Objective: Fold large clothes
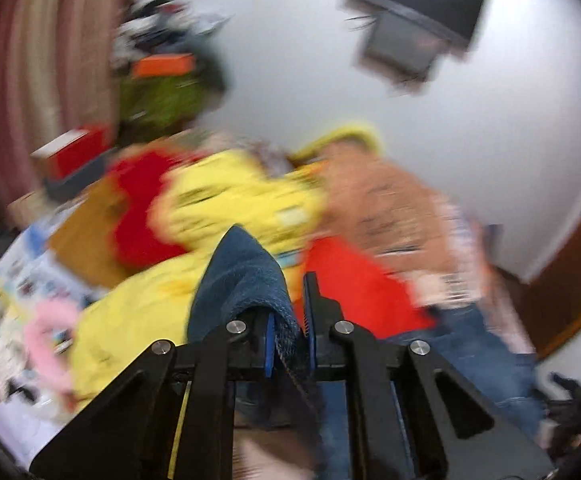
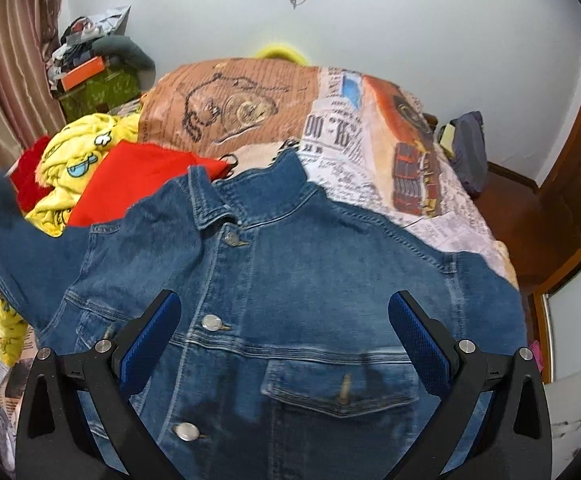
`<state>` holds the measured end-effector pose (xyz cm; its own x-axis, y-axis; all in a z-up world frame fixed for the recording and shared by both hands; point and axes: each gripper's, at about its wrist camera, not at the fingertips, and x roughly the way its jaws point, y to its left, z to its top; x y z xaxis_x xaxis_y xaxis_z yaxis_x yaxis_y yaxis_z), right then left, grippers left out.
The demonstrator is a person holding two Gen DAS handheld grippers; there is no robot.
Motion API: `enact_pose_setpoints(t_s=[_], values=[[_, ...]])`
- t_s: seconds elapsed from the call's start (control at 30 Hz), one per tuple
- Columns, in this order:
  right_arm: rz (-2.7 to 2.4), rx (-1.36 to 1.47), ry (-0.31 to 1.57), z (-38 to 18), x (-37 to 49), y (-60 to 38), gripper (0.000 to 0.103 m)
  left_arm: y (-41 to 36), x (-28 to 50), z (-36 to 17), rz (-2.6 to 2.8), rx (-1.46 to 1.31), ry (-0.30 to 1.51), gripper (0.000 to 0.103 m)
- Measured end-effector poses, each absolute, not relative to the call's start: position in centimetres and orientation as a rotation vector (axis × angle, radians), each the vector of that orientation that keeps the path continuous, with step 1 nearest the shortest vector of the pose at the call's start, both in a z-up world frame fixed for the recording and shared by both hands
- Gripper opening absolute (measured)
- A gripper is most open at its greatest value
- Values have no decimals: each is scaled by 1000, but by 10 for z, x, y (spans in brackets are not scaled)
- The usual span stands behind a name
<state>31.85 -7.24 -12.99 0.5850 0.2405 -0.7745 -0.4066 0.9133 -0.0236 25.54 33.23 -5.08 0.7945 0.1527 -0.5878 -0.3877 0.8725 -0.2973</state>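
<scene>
Across the bed (image 2: 374,160), on its newspaper-print and orange cartoon cover, a blue denim jacket with metal buttons (image 2: 282,292) lies front-up, collar toward the far wall and a flap chest pocket nearest the camera. Over its front hangs the right gripper (image 2: 284,340), blue-padded fingers (image 2: 152,340) spread wide apart with nothing between them. From the left wrist view, blurred by motion, the left gripper (image 1: 288,316) is clamped on a fold of the denim (image 1: 242,276), which rises in a peak between the fingers. Beyond the jacket's collar sit a plain red-orange cloth (image 2: 138,176) and a crumpled yellow cartoon-print fleece (image 2: 78,156), touching each other.
</scene>
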Motion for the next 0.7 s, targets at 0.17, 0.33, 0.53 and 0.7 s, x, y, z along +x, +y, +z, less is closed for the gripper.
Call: enact_pose_setpoints(t_s=[0.17, 0.33, 0.53, 0.7], values=[[358, -207, 844, -123, 315, -94, 103, 235, 314, -23, 86, -324, 564, 11], [348, -168, 825, -117, 307, -122, 103, 140, 365, -53, -98, -250, 687, 11], [319, -124, 849, -123, 305, -153, 103, 61, 391, -131, -252, -217, 923, 11], [313, -87, 885, -131, 305, -168, 103, 2, 380, -183, -347, -122, 1050, 11]])
